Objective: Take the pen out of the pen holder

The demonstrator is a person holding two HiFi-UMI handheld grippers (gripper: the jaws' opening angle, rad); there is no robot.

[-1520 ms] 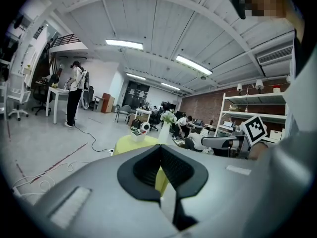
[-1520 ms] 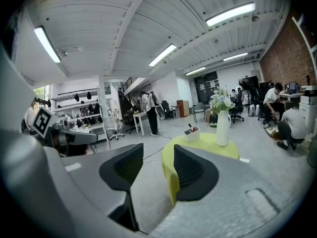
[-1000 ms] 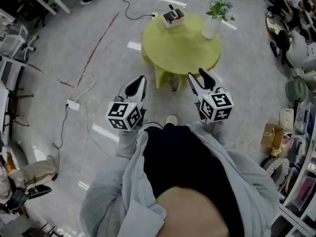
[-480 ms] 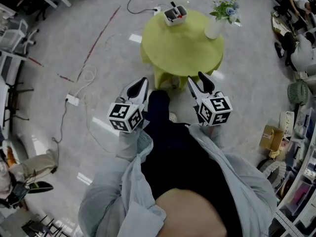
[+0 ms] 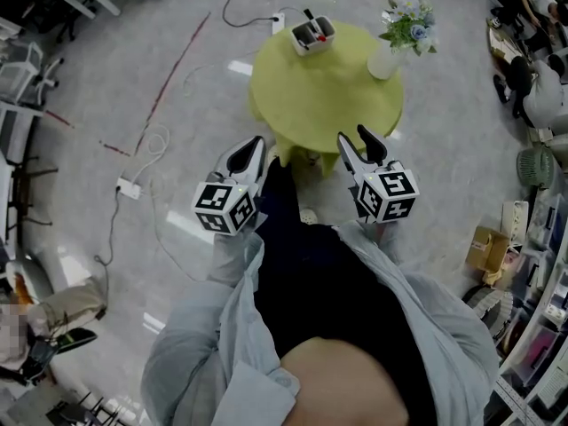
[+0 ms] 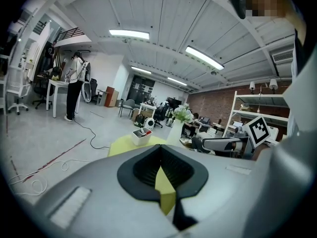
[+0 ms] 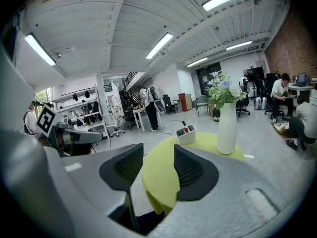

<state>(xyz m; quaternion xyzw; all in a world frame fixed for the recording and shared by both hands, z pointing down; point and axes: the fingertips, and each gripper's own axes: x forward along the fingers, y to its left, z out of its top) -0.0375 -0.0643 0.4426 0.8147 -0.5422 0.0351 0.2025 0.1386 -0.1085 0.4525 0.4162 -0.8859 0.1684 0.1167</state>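
Note:
A white pen holder (image 5: 312,34) with pens standing in it sits at the far edge of a round green table (image 5: 324,96). It also shows in the left gripper view (image 6: 141,135) and the right gripper view (image 7: 186,133). Both grippers hover short of the table's near edge, well away from the holder. My left gripper (image 5: 252,147) is shut and empty, its black pads meeting (image 6: 160,150). My right gripper (image 5: 358,142) is open with nothing between its jaws (image 7: 158,155).
A white vase of flowers (image 5: 390,47) stands at the table's far right (image 7: 227,128). Cables and a power strip (image 5: 130,187) lie on the floor to the left. Shelves, boxes and a fan (image 5: 532,160) line the right side. A person (image 6: 74,86) stands far off.
The person has stepped toward the table, so its near edge now lies just beyond both grippers. The grippers keep their spacing, and their jaws have not changed.

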